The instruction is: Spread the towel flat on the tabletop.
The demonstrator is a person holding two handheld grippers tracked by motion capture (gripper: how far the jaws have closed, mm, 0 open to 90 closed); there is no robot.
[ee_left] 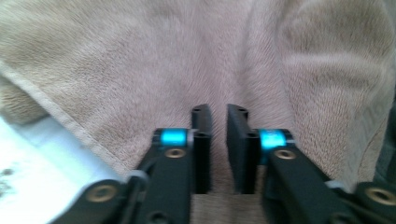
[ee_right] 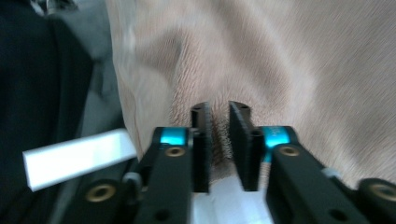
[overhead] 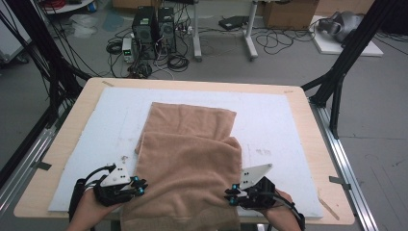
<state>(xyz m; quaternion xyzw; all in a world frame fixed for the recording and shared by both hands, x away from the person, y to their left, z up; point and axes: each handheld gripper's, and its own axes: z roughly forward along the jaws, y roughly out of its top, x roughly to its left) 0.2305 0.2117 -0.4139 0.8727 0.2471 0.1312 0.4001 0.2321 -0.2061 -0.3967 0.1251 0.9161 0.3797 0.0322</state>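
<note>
Now we have the left gripper (overhead: pixel 139 185) at the towel's (overhead: pixel 192 159) 8 o'clock edge, right gripper (overhead: pixel 231 195) at 4; both jaws narrow, gripping nothing.

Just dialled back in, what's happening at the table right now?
A person is working a tan towel with a gripper in each hand. The towel lies on a white mat covering the wooden table, its near part doubled over the far part and its near end hanging off the front edge. The left gripper sits at the towel's left edge, the right gripper at its right edge. In both gripper views the jaws stand slightly apart with towel behind the gap; no firm pinch is evident.
</note>
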